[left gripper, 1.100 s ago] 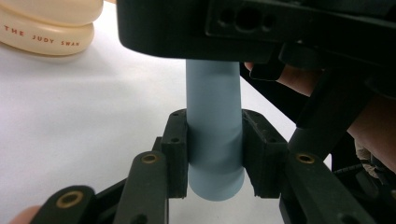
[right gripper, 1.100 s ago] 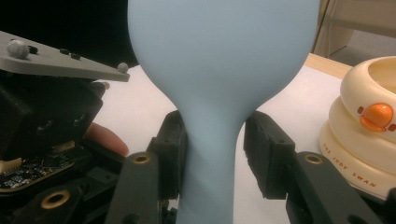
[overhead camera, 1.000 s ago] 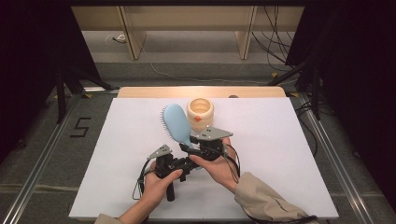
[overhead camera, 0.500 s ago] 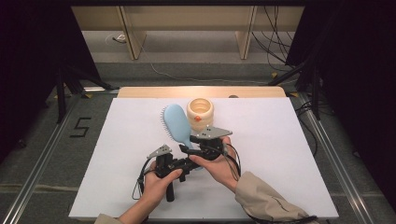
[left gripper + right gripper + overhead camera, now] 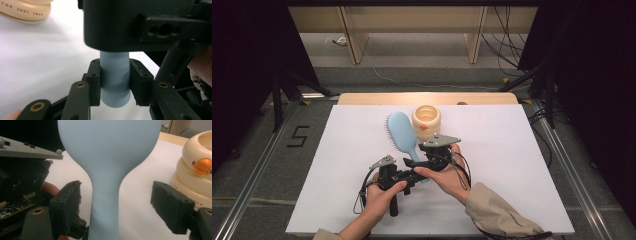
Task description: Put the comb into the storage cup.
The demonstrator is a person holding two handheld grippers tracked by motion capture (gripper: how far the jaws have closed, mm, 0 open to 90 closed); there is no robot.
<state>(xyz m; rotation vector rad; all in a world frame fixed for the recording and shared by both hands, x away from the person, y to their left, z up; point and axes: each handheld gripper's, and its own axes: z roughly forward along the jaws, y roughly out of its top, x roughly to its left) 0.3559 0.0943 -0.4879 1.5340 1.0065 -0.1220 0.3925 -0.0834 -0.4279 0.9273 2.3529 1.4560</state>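
Both left fingers pinch hairbrush handle; right fingers apart.

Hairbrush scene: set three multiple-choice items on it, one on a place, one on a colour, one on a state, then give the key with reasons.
1. Where does the cream duck pot stand relative to the brush head?
A. beside it, at its right in the high view
B. on top of it
C. at the table's near edge

2. What colour is the hairbrush?
A. red
B. light blue
C. black

3. How do the grippers stand on the brush handle?
A. both open
B. left gripper clamped, right gripper open
C. right clamped, left open

Key: A, the pot sits just right of the head; B, head and handle are light blue; B, the left pads press the handle, while the right jaws have just been opening and stand clear of it.
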